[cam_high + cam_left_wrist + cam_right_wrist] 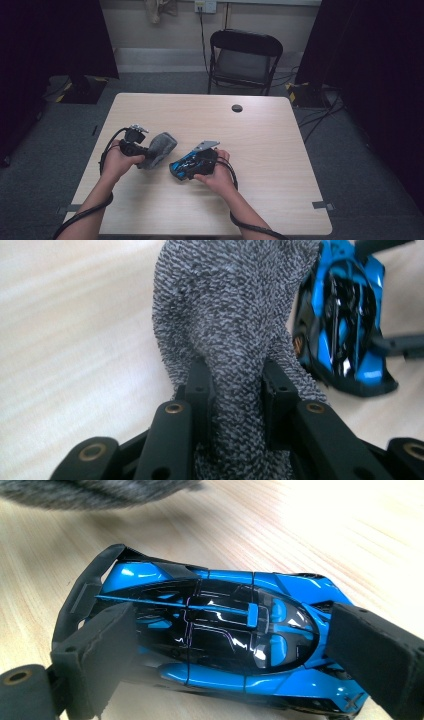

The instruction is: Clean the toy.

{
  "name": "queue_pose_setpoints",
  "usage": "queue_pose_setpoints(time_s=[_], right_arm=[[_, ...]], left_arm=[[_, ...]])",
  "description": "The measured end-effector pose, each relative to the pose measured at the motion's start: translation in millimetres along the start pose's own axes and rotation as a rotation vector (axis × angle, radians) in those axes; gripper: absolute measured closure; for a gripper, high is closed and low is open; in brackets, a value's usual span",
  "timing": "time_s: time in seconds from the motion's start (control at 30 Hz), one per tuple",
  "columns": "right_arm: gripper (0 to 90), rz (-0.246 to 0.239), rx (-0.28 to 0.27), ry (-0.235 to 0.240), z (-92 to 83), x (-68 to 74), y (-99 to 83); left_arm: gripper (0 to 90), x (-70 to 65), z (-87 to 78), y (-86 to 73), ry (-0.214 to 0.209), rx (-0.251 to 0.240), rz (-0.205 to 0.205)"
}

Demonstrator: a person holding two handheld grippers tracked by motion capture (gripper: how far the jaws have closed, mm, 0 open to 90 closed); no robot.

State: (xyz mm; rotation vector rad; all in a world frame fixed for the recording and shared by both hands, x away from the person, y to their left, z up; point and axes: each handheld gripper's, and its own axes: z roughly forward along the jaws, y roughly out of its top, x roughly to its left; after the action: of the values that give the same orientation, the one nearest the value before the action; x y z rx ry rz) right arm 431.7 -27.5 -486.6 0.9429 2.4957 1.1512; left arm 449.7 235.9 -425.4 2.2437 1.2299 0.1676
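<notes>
Forearms enter from the near edge of the pale wooden counter (260, 150), each hand carrying a hand-held gripper. Left hand-held gripper (145, 150): jaws clamped on a grey knitted sock (160, 147), the fabric pinched between both black pads (200, 390) and bulging beyond them, just left of the counter's middle. Right hand-held gripper (187, 167): jaws set at the two ends of a blue and black toy car (185, 165), nose and tail meeting the pads, the car lying just beside the sock. Farther off, a small dark round hole (237, 108) near the counter's far edge; beyond it, a black folding chair (244, 60) on the grey floor.
</notes>
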Motion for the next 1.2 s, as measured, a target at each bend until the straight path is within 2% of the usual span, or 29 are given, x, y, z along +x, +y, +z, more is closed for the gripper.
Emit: queue_pose_setpoints(time_s=[0.2, 0.27, 0.4, 0.5, 0.57, 0.73, 0.87, 0.97, 1.07, 1.2], right_arm=[[5.8, 0.001, -0.002, 0.0, -0.1, 0.1, -0.2], [5.9, 0.001, 0.004, 0.001, 0.0, 0.2, 0.5], [5.8, -0.003, 0.006, 0.002, 0.2, -0.2, 1.0], [5.8, -0.002, 0.003, 0.002, 0.1, -0.3, 0.6], [5.8, -0.001, 0.004, 0.002, 0.1, -0.3, 0.6], [5.8, 0.0, -0.005, 0.001, -0.1, -0.1, -0.6], [5.8, 0.0, -0.009, 0.001, -0.1, -0.3, -1.1], [5.8, 0.0, -0.009, 0.001, -0.1, -0.3, -1.1], [5.8, 0.001, -0.018, 0.001, -0.1, -0.3, -2.0], [5.9, 0.002, -0.017, 0.001, -0.1, -0.2, -2.0]], left_arm=[[70.9, -5.2, 8.8, 26.2, 0.01, -0.025, 0.007], [70.9, -6.0, 13.5, 33.2, 0.002, -0.033, 0.007], [70.9, -4.6, 25.3, 44.3, -0.007, -0.037, -0.017], [70.9, -7.0, 35.6, 50.6, 0.009, -0.039, -0.006], [70.9, -8.8, 43.1, 53.3, 0.005, -0.051, -0.014], [70.9, -17.5, 62.4, 59.8, 0.008, -0.029, 0.018], [70.9, -27.5, 79.0, 65.0, 0.001, -0.003, 0.066], [70.8, -34.5, 88.9, 65.8, 0.001, 0.014, 0.086], [70.5, -40.8, 97.2, 63.3, -0.004, 0.041, 0.097], [70.6, -44.6, 98.2, 61.8, 0.006, 0.042, 0.107]])
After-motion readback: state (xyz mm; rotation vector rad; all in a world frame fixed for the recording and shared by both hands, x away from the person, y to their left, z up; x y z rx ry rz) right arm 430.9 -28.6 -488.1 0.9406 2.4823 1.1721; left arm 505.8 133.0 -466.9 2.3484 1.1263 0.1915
